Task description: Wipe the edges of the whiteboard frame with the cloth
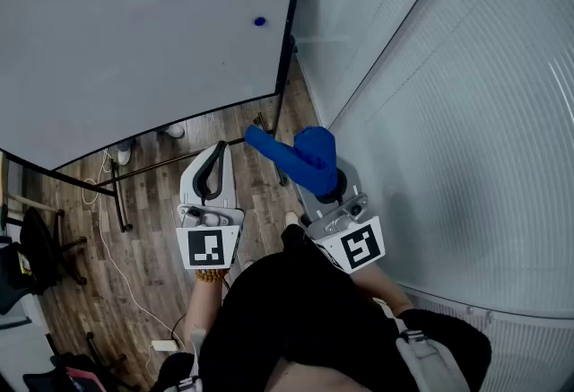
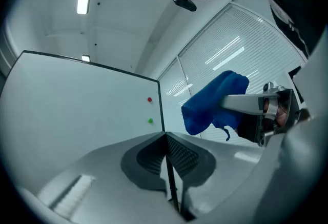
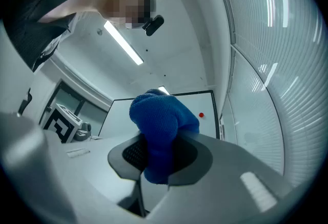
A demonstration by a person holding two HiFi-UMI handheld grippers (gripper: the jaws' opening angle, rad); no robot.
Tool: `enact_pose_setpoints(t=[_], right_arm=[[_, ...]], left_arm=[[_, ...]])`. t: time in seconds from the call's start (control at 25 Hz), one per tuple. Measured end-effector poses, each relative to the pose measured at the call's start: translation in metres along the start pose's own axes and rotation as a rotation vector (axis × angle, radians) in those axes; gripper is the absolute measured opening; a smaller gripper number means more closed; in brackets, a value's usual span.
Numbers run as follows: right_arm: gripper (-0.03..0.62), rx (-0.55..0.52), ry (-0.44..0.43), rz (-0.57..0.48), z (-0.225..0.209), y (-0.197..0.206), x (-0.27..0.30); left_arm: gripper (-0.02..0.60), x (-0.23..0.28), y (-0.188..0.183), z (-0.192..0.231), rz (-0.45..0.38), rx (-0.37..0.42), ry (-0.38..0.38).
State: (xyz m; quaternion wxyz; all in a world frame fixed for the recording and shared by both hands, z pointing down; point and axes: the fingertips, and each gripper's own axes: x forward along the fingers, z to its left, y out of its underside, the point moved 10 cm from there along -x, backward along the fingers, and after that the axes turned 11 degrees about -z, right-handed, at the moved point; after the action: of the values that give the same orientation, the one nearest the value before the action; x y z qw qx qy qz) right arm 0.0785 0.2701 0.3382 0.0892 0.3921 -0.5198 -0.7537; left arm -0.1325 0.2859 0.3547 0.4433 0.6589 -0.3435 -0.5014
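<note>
**a:** how far along is the wiping here? can't tell if any of it is done

**b:** i'd say it's barely begun, if at all; the right gripper (image 1: 314,173) is clamped on the blue cloth (image 1: 301,153), which is bunched between the jaws and bulges out past them; it's held in the air near the lower right corner of the whiteboard (image 1: 134,40), not touching the dark frame (image 1: 290,31)

**a:** and the other one?

**b:** the left gripper (image 1: 218,152) has its jaws pressed together with nothing between them; it hangs below the board's bottom edge, just beside the right one, and it isn't steadying the board

**a:** any edge look cleaned?

**b:** no way to judge that; the frame is thin and dark and no wipe marks show; my guess is all four edges are left to do; the right edge is nearest the cloth, so that's the likely place to start, then the bottom edge
</note>
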Motion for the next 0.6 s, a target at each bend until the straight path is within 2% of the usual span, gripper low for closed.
enact_pose_setpoints(t=[0.28,0.6], right_arm=[[0.115,0.155,-0.034,0.021,-0.015,0.015,-0.006],[0.115,0.148,-0.049,0.020,-0.043,0.034,-0.002]], left_arm=[[0.000,0.005,0.005,-0.007,0.017,-0.009,0.003],[0.001,0.033,0.022,-0.013,0.034,-0.004,-0.005]])
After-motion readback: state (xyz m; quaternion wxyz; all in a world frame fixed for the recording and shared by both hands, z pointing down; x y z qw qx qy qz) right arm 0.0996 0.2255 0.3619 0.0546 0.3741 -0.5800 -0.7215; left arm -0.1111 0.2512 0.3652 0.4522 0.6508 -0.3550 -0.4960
